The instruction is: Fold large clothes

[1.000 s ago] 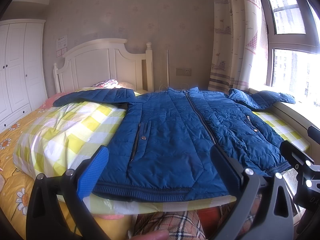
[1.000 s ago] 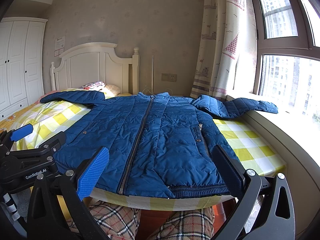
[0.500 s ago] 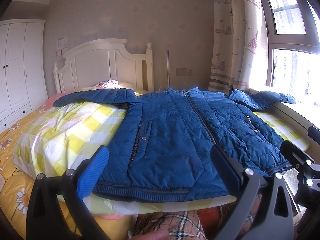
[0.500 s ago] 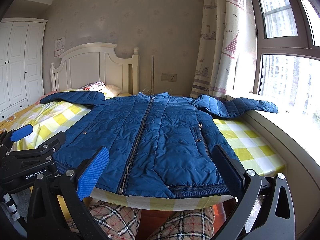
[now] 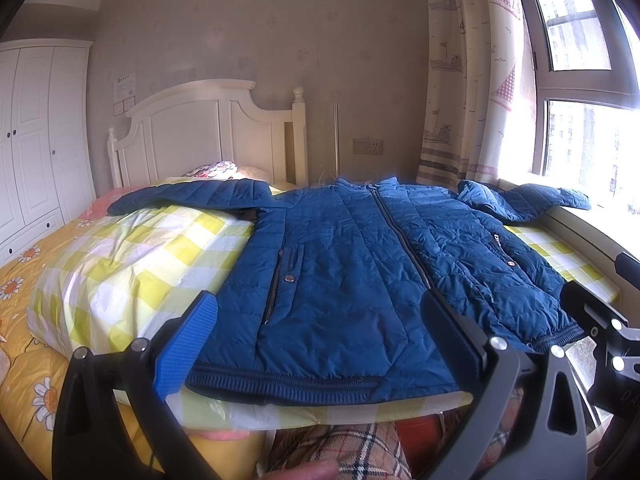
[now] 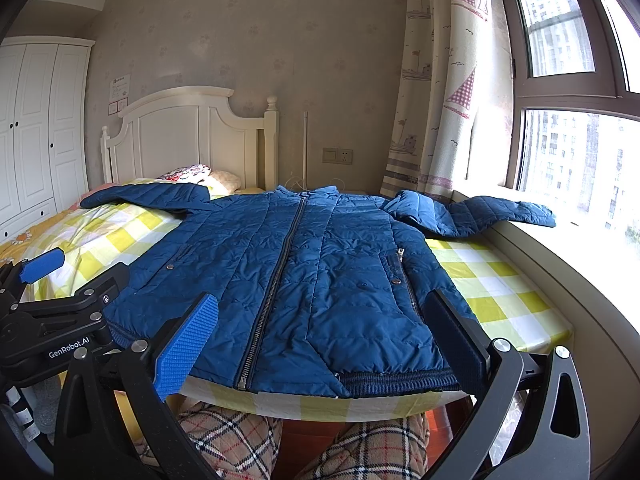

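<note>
Here, a blue quilted jacket (image 6: pixel 304 272) lies zipped and flat, sleeves out, on the checked bed (image 6: pixel 496 292).
Both the left gripper (image 5: pixel 316 340) and right gripper (image 6: pixel 320 332) hover at its near hem, fingers spread, empty. It looks soft, puffy, slippery; pinch the sleeve cuffs first. Nothing has moved since the earlier frames.

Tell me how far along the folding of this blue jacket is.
Barely started. Done: the blue quilted jacket lies flat and zipped on the yellow checked sheet, sleeves spread out, the right sleeve reaching the windowsill. In hand: nothing; the left gripper and right gripper are open at the hem. Left: folding both sleeves in, then the body.
</note>
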{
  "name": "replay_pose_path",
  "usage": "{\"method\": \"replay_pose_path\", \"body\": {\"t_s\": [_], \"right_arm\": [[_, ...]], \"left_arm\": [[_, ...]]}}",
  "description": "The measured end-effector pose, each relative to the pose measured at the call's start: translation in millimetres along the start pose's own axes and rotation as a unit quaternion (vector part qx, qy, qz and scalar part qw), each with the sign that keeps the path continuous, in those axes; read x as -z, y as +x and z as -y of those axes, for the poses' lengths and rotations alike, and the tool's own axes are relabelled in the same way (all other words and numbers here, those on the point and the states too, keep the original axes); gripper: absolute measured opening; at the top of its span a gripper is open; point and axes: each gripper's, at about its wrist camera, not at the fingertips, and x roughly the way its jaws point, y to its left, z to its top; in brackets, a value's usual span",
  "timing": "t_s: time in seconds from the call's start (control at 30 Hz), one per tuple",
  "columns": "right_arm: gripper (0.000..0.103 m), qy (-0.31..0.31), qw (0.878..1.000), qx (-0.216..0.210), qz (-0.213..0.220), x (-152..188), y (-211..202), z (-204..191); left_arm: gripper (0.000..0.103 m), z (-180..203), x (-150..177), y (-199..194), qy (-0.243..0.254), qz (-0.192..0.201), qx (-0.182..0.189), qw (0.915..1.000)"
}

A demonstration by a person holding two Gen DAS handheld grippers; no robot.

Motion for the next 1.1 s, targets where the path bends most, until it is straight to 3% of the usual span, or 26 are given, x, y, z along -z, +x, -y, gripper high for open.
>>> {"method": "replay_pose_path", "body": {"t_s": [0.37,0.53,0.67,0.83,1.03,1.1], "right_arm": [[0.099,0.002,1.000,-0.003,-0.005,2.9,2.6,-2.7],[0.099,0.010,1.000,-0.016,-0.013,1.2,20.7,8.8],[0.099,0.033,0.998,-0.025,-0.046,-12.1,59.8,40.5],[0.099,0.118,0.990,0.003,-0.083,-43.9,128.2,122.7],[0.099,0.246,0.957,0.093,-0.123,-55.1,214.7,241.0],[0.099,0.281,0.947,0.090,-0.129,-55.9,238.3,269.3]], "left_arm": [[0.101,0.5,0.8,3.1,0.000,-0.008,0.004,1.0000],[0.101,5.5,-5.9,26.3,0.010,-0.034,0.036,0.9987],[0.101,5.6,-36.2,89.8,0.003,-0.085,0.061,0.9945],[0.101,7.6,-83.7,204.0,0.014,-0.150,0.052,0.9872],[0.101,-12.8,-91.6,328.3,0.005,-0.219,-0.012,0.9755],[0.101,-19.6,-84.5,349.9,-0.006,-0.241,-0.011,0.9705]]}}
